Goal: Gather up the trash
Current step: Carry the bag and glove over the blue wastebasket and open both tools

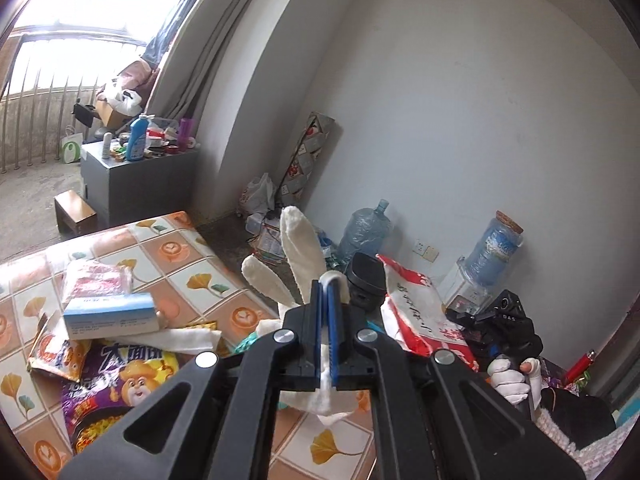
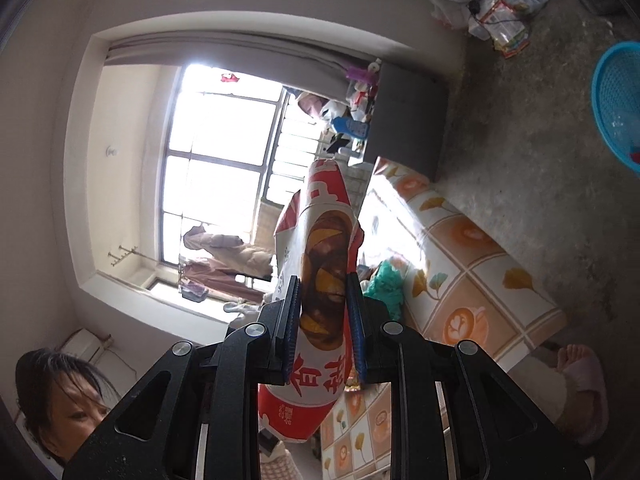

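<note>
My left gripper (image 1: 325,285) is shut on a white cotton glove (image 1: 298,246), lifted above the table; the glove's limp fingers stick up past the blue pads and its cuff hangs below them. My right gripper (image 2: 324,280) is shut on a red-and-white snack bag (image 2: 325,248), held up level with the bag standing lengthwise between the pads. The same bag (image 1: 416,312) shows at the right of the left wrist view, close beside the glove. Below on the table lie a purple snack bag (image 1: 120,380), a blue-and-white box (image 1: 108,316) and a pink packet (image 1: 96,280).
The table (image 2: 472,280) has a tile-and-leaf patterned cloth. A blue plastic basket (image 2: 618,104) stands on the concrete floor at the right. Water jugs (image 1: 366,232) and loose bags line the wall. A grey cabinet (image 1: 136,184) stands by the balcony door. A slippered foot (image 2: 580,384) rests beside the table.
</note>
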The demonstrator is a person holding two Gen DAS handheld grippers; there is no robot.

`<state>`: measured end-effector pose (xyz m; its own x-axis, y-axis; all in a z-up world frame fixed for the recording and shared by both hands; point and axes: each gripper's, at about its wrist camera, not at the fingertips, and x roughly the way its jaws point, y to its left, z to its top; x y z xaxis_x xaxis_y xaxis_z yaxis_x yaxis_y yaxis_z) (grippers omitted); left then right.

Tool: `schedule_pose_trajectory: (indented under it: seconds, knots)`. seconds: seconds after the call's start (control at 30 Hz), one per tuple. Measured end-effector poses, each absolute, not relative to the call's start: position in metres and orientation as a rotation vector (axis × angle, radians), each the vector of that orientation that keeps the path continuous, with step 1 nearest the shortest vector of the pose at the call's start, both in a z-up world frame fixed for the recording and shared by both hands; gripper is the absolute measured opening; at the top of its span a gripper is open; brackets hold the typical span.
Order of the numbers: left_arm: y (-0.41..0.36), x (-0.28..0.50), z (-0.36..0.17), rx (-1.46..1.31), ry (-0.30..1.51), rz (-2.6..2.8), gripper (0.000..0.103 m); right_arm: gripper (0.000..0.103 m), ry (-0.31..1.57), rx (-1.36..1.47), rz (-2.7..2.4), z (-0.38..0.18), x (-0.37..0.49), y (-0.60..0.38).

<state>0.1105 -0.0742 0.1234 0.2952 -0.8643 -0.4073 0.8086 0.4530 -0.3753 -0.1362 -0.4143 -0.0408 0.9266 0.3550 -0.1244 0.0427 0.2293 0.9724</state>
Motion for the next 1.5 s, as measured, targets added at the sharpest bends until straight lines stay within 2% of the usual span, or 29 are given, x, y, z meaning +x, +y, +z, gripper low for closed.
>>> schedule_pose_trajectory:
  seconds: [0.23, 0.37, 0.7, 0.9, 0.93, 0.97, 1.0, 1.03, 1.13, 1.23, 1.37, 1.5]
  knots:
    - [-0.186, 0.120, 0.126, -0.064, 0.676, -1.275, 0.002, 0.021, 0.298, 1.310, -0.128, -0.043, -0.167, -0.465]
    - [-0.265, 0.123, 0.107, 0.001, 0.736, -1.323, 0.002, 0.021, 0.350, 1.255, -0.416, -0.055, -0.177, -0.492]
    - [-0.456, 0.099, 0.027, 0.168, 0.931, -1.389, 0.003, 0.021, 0.427, 1.336, -0.751, -0.146, -0.178, -0.557]
    - [-0.546, 0.079, -0.018, 0.266, 0.968, -1.376, 0.003, 0.024, 0.418, 1.457, -0.865, -0.199, -0.169, -0.599]
    - [-0.563, 0.076, -0.030, 0.299, 0.972, -1.371, 0.005, 0.026, 0.413, 1.485, -0.881, -0.209, -0.166, -0.607]
    - [-0.579, 0.074, -0.045, 0.346, 0.998, -1.360, 0.017, 0.036, 0.414, 1.508, -0.893, -0.222, -0.163, -0.615]
    - [-0.590, 0.075, -0.061, 0.381, 1.037, -1.343, 0.035, 0.048, 0.423, 1.526, -0.896, -0.235, -0.158, -0.622]
    - [-0.597, 0.077, -0.076, 0.393, 1.081, -1.312, 0.039, 0.049, 0.444, 1.540, -0.911, -0.248, -0.156, -0.625]
    - [-0.592, 0.084, -0.105, 0.373, 1.153, -1.283, 0.040, 0.049, 0.482, 1.612, -0.932, -0.275, -0.160, -0.621]
    - [-0.580, 0.088, -0.114, 0.391, 1.147, -1.277, 0.042, 0.049, 0.477, 1.635, -0.921, -0.286, -0.165, -0.609]
    - [-0.568, 0.097, -0.103, 0.364, 1.128, -1.259, 0.043, 0.049, 0.444, 1.644, -0.930, -0.286, -0.176, -0.600]
    - [-0.552, 0.100, -0.077, 0.333, 1.068, -1.281, 0.050, 0.049, 0.403, 1.583, -0.933, -0.264, -0.177, -0.596]
